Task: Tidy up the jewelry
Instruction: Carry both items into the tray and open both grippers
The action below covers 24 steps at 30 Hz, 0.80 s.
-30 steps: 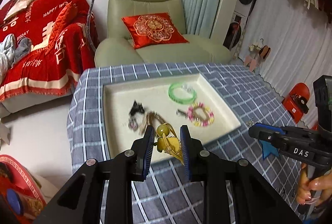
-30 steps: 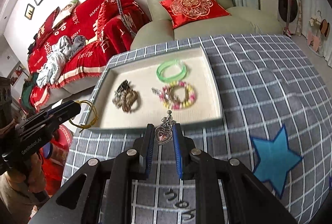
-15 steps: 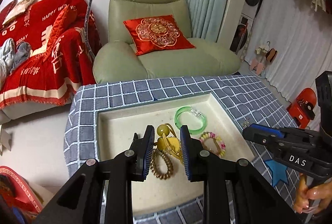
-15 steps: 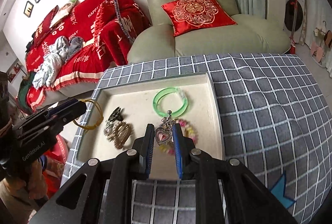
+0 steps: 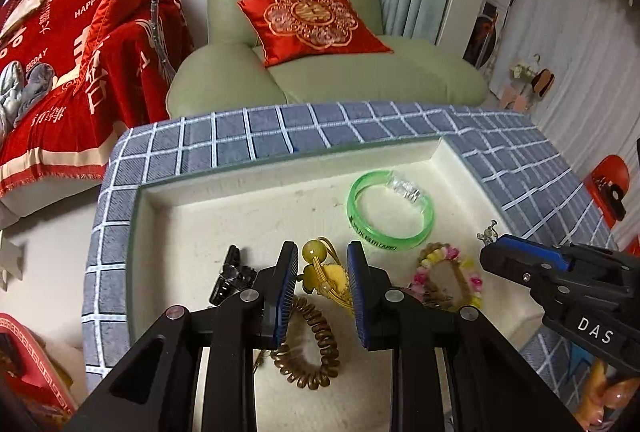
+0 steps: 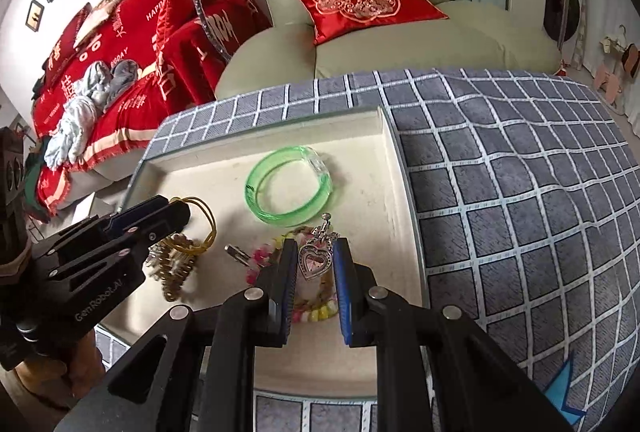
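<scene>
Both grippers have advanced from the table's near edge to above the tray (image 5: 144,216). Left gripper (image 5: 322,274) is closed on a yellow bead charm (image 5: 320,268); right gripper (image 6: 314,264) pinches a heart pendant (image 6: 314,260). Inside the tray lie a green bangle (image 5: 390,216), bead bracelet (image 5: 450,278), coil hair tie (image 5: 308,348) and black clip (image 5: 230,274).

Left gripper (image 5: 322,272) and right gripper (image 6: 315,264), fingers (image 5: 289,284) clamped, side by side.
</scene>
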Motion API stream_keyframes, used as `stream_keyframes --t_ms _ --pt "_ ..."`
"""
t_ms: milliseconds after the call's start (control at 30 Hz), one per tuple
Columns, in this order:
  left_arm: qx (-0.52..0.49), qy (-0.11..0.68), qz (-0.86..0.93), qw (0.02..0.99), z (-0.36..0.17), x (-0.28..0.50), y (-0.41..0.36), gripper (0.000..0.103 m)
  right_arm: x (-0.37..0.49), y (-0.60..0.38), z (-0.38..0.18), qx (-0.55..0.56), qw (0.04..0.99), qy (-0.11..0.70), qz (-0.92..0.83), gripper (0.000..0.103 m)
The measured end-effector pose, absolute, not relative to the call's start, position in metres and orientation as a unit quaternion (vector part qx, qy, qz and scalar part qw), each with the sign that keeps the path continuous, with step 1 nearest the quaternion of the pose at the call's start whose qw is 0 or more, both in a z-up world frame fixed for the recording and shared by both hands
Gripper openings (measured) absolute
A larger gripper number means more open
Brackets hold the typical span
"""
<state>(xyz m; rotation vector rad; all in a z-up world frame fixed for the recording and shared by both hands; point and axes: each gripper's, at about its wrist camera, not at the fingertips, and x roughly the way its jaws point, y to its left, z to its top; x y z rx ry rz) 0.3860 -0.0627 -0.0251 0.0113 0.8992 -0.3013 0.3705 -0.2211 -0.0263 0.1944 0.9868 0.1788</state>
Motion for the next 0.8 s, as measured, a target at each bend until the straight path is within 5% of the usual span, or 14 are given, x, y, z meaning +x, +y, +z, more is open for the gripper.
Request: stream_keyframes --t_ms 700,800 --pt "0.053 0.44 -0.13 0.887 -0.045 0.386 -0.078 0.042 0.377 -0.224 -0.054 0.089 0.864 0.489 0.077 0.023" --pt "0.053 0.44 -0.129 0.887 -0.045 0.386 -0.078 0.042 0.377 -0.224 -0.053 0.092 0.863 0.49 0.078 0.042"
